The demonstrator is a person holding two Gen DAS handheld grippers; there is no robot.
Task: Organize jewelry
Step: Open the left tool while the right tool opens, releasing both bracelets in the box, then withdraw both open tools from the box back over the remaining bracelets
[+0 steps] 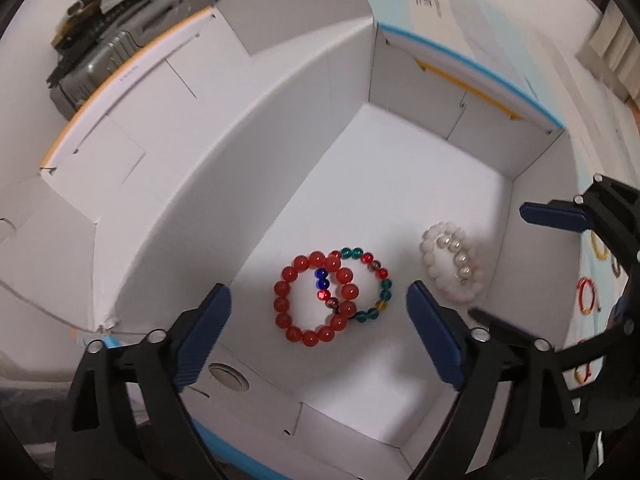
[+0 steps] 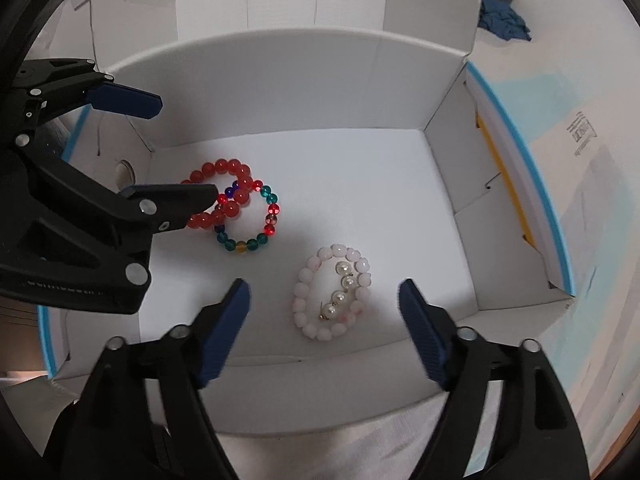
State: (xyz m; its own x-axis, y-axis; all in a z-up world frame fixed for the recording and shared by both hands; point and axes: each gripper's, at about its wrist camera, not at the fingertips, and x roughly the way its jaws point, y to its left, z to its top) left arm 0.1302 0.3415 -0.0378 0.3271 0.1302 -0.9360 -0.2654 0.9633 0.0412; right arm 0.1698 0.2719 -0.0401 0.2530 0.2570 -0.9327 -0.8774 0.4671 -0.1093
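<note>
While both grippers hang spread and empty above the white cardboard box [image 2: 448, 184], the right gripper [image 2: 324, 330] frames a round pale bead bracelet [image 2: 310, 300] holding a pearl strand [image 2: 340, 292]; farther in, the left gripper [image 1: 318, 334] frames a glossy red bead bracelet [image 1: 294, 304] overlapping a multicoloured glass one [image 1: 376, 280].

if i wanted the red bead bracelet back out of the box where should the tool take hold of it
Grip the red bead bracelet on its outer arc, the side away from the multicolour bracelet, coming straight down from above. It lies flat on the floor of the box, so one finger can go inside the ring and one outside. The other side overlaps the multicolour beads and would likely drag them along.
</note>
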